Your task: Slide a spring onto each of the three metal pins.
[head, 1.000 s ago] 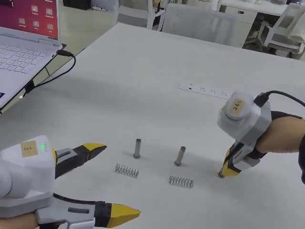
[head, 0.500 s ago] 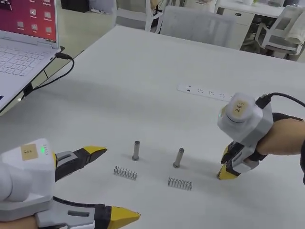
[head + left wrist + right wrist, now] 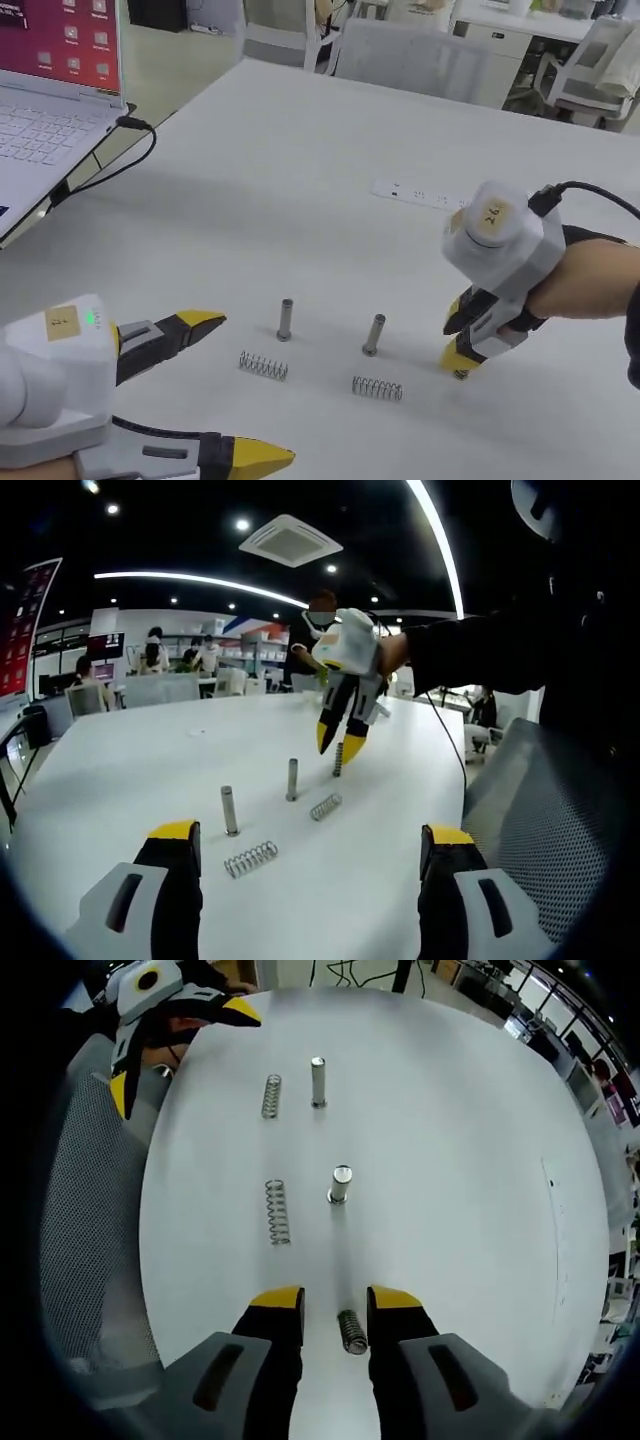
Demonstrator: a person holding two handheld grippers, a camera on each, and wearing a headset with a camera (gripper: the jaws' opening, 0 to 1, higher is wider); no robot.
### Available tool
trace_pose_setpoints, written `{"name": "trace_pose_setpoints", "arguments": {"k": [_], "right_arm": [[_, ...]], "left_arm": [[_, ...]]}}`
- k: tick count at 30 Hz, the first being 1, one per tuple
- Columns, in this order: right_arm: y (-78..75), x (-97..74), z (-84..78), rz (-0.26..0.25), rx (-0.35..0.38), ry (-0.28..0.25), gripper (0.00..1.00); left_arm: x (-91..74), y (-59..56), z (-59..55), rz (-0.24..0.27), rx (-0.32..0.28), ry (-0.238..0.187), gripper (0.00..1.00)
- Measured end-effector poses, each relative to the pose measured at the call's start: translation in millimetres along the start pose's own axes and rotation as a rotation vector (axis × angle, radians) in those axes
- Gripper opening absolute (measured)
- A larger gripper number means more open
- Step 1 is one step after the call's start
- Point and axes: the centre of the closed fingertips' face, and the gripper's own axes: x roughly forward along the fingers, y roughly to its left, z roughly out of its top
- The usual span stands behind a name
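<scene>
Spring (image 3: 350, 1331) sits between parted jaws of right claw (image 3: 335, 1296); left claw (image 3: 312, 833) gapes wide.

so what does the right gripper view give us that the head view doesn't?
Right gripper view: the third pin from above, a spring coiled around it, between the open jaws of the right hand-held gripper. Head view: the black cable leaving that gripper, the laptop keyboard. Both: the two bare pins, the two loose springs, the left hand-held gripper, open.
</scene>
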Motion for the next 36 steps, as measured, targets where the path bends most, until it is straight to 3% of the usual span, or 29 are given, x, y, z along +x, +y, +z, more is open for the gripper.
{"name": "trace_pose_setpoints", "arguments": {"k": [3, 18, 26, 36], "right_arm": [[9.3, -0.2, 8.5, 0.020, -0.011, -0.021, 0.22], [41.7, 18.0, 29.4, 0.061, -0.066, -0.015, 0.18], [45.0, 29.2, 33.6, 0.066, -0.085, 0.005, 0.16], [43.3, 44.7, 26.9, 0.067, -0.070, 0.024, 0.13]], "left_arm": [[-1.0, -0.1, -0.6, 0.003, -0.001, 0.001, 0.87], [-1.0, -2.3, 1.1, -0.003, 0.004, -0.006, 0.87], [-1.5, -3.0, 0.8, -0.006, 0.004, -0.008, 0.86], [-2.8, -2.1, -0.7, -0.006, -0.003, -0.006, 0.85]]}}
